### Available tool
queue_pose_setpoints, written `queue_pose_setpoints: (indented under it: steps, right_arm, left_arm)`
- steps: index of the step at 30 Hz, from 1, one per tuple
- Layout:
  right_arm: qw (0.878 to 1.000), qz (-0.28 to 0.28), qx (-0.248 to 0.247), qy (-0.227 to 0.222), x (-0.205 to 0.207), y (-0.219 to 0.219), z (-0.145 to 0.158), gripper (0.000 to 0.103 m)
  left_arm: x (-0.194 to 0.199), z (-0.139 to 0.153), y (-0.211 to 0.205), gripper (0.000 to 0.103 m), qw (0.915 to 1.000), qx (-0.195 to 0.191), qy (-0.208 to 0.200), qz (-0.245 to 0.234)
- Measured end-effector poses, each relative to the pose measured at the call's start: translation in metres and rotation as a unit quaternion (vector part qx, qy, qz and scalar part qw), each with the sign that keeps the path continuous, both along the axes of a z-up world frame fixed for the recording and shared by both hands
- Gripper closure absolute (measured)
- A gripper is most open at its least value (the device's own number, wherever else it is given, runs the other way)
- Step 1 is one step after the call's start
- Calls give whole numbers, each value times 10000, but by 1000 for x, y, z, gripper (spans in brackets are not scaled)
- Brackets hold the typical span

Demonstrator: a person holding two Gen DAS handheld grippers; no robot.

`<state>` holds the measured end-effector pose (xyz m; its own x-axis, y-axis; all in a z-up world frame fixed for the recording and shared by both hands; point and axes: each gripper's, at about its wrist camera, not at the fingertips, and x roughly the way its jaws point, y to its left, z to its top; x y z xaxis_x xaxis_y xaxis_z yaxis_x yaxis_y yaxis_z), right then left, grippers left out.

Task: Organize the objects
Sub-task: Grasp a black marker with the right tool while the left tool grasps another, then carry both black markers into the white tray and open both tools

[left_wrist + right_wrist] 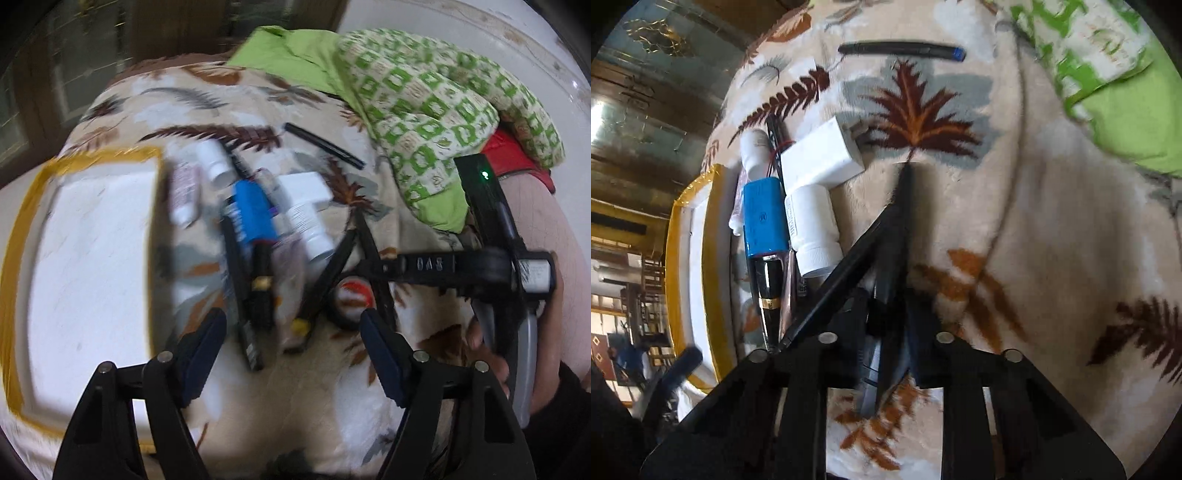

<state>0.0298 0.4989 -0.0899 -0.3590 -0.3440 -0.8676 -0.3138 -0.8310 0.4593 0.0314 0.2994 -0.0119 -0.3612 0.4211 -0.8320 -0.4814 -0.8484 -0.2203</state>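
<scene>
Right wrist view: the right gripper (pixel 886 332) has its fingers pinching a black scissors-like tool (pixel 886 236), whose two dark blades fan out ahead of the fingertips, one straight forward, one slanting back to the left. It lies over a leaf-patterned blanket (pixel 1052 221). Just left of the fingers sits a cluster: a white pill bottle (pixel 814 229) on its side, a white box (pixel 822 157) touching its far end, a blue cylinder (pixel 764 218), and a black tube with a gold band (pixel 768 284). Further left is a white tray with a yellow rim (pixel 713 229); the part that shows holds nothing. Far ahead of the fingers lies a black pen with a blue tip (pixel 901 50), well apart from the cluster.

From the left wrist view, the left gripper (pixel 293 343) has its fingers spread wide above the blanket (pixel 332 406), holding nothing. Between and ahead of them lie the blue cylinder (pixel 253 210), white bottle (pixel 308 229), white box (pixel 303 188) and gold-banded tube (pixel 262 284), all smeared by motion blur. A small round red-and-white thing (pixel 352 295) near the right finger is too blurred to identify. The tray (pixel 22 229) is off to the left, cut by the frame edge. A green patterned cloth (pixel 424 96) lies far ahead to the right, and the right gripper (pixel 476 264) reaches in from the right.
</scene>
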Motion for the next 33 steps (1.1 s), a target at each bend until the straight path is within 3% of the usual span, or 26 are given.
queue_pose_setpoints:
  steps: [4, 6, 9, 11, 17, 22, 28, 33]
  right_arm:
    - [9998, -65, -139, 80, 8, 18, -2, 87]
    - [9999, -47, -99, 76, 12, 22, -6, 87]
    - [9998, -42, -193, 96, 17, 27, -9, 87]
    - [9997, 22, -214, 110, 18, 25, -11, 87]
    - [9995, 100, -245, 173, 15, 22, -13, 87]
    - [9995, 119, -227, 172, 15, 18, -11, 87]
    - [9982, 407, -213, 396, 18, -3, 15, 87]
    - [9967, 711, -155, 362, 16, -34, 28, 87]
  left_arm:
    - [-21, -15, 42, 31, 9991, -98, -154, -395]
    - [-29, -29, 65, 38, 9973, -276, -272, -625]
    - [-37, -54, 81, 67, 9941, -734, -478, -643]
    - [-36, -62, 72, 90, 9935, -376, -853, -654]
    - [-14, -62, 26, 90, 9943, 240, -973, -352]
    - [-20, -48, 3, 90, 9919, 693, -1063, -76]
    - [-18, -29, -15, 90, 9901, 931, -1037, 173]
    - [-14, -12, -44, 90, 9839, 1443, -961, 440]
